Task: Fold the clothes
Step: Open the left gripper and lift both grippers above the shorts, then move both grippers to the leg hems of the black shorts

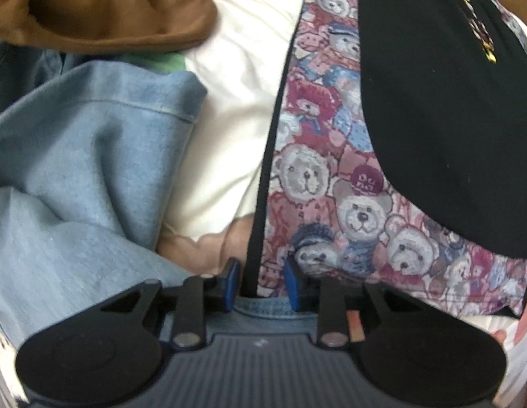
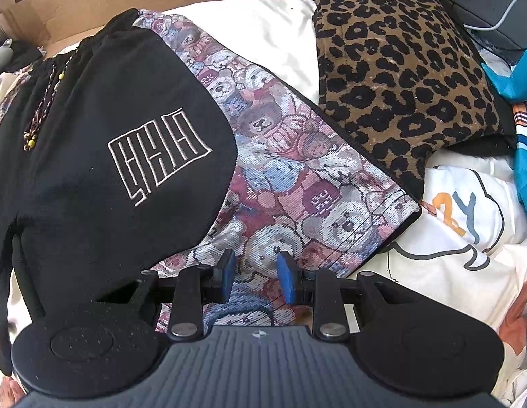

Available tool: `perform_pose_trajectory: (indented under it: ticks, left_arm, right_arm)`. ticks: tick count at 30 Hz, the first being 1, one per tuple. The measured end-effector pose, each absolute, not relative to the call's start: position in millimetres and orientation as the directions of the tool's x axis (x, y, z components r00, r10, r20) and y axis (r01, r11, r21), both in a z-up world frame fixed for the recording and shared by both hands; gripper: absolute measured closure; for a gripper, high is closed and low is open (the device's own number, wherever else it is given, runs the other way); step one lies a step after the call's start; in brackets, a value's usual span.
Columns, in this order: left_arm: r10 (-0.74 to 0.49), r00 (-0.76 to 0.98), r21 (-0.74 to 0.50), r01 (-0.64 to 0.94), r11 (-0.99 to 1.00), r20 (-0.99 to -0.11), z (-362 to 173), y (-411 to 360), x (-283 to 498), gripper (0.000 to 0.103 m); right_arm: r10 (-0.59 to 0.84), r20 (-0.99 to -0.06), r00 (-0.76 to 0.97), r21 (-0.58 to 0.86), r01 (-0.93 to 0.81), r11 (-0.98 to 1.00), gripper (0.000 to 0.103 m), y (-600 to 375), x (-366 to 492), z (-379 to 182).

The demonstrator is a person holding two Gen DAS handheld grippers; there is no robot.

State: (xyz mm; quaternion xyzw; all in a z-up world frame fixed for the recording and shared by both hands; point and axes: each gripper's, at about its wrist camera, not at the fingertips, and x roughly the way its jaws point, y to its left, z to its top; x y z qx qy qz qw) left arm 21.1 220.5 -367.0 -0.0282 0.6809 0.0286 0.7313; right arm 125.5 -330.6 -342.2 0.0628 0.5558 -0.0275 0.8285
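The shorts (image 2: 290,183), bear-print with black panels, lay spread on the white bedding (image 2: 280,23). My left gripper (image 1: 261,282) stood open astride their black-trimmed edge; my right gripper (image 2: 256,277) hung open over the bear print. Denim (image 1: 93,156) lay left of the shorts, a leopard cushion (image 2: 399,68) right.
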Motion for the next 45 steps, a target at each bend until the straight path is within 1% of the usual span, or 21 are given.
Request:
perform_pose_trajectory:
  ticks: [1, 2, 4, 10, 18, 23, 27, 36, 39, 40, 45]
  left_arm:
    - [-0.009, 0.068, -0.015, -0.092, 0.996, -0.998, -365.5, 222.3, 21.4, 0.088]
    - [-0.020, 0.065, -0.027, -0.103, 0.994, -0.998, -363.7, 224.0, 21.7, 0.091]
    - [-0.033, 0.072, -0.041, -0.108, 0.993, -0.997, -356.7, 225.5, 21.3, 0.093]
    - [-0.055, 0.120, -0.068, -0.110, 0.992, -0.991, -327.3, 225.9, 23.5, 0.093]
    - [-0.094, 0.160, -0.110, -0.100, 0.989, -0.983, -295.1, 205.1, 32.3, 0.093]
    - [-0.139, 0.164, -0.155, -0.089, 0.984, -0.977, -270.8, 193.3, 30.0, 0.094]
    - [-0.181, 0.177, -0.194, -0.060, 0.979, -0.967, -260.2, 170.5, 36.7, 0.094]
    - [-0.265, 0.174, -0.266, 0.017, 0.964, -0.948, -260.0, 120.7, 55.4, 0.094]
    - [-0.303, 0.169, -0.303, 0.027, 0.953, -0.938, -263.8, 105.9, 61.6, 0.094]
    - [-0.317, 0.168, -0.317, 0.027, 0.948, -0.933, -264.1, 101.3, 63.0, 0.094]
    - [-0.377, 0.150, -0.376, 0.041, 0.926, -0.914, -271.1, 78.8, 70.4, 0.094]
  right_arm:
    - [0.025, -0.924, 0.380, 0.074, 0.115, 0.991, 0.069, -330.4, 125.4, -342.2]
    - [0.026, -0.925, 0.380, 0.076, 0.116, 0.990, 0.069, -330.2, 125.3, -341.8]
    - [0.030, -0.923, 0.383, 0.080, 0.115, 0.990, 0.069, -329.8, 125.4, -340.5]
    - [0.039, -0.917, 0.397, 0.091, 0.114, 0.989, 0.069, -328.5, 127.2, -336.3]
    - [0.050, -0.903, 0.426, 0.106, 0.111, 0.988, 0.069, -325.9, 130.5, -329.4]
    - [0.082, -0.890, 0.449, 0.141, 0.099, 0.985, 0.069, -318.6, 132.2, -326.2]
    - [0.142, -0.865, 0.481, 0.200, 0.071, 0.977, 0.069, -309.7, 132.1, -320.0]
    - [0.248, -0.815, 0.524, 0.293, 0.004, 0.956, 0.069, -294.1, 129.6, -305.6]
    - [0.283, -0.800, 0.529, 0.315, -0.031, 0.949, 0.065, -287.0, 127.2, -303.1]
    - [0.294, -0.798, 0.527, 0.321, -0.042, 0.946, 0.062, -284.3, 126.9, -302.8]
    - [0.344, -0.788, 0.511, 0.349, -0.090, 0.933, 0.060, -270.2, 124.7, -303.2]
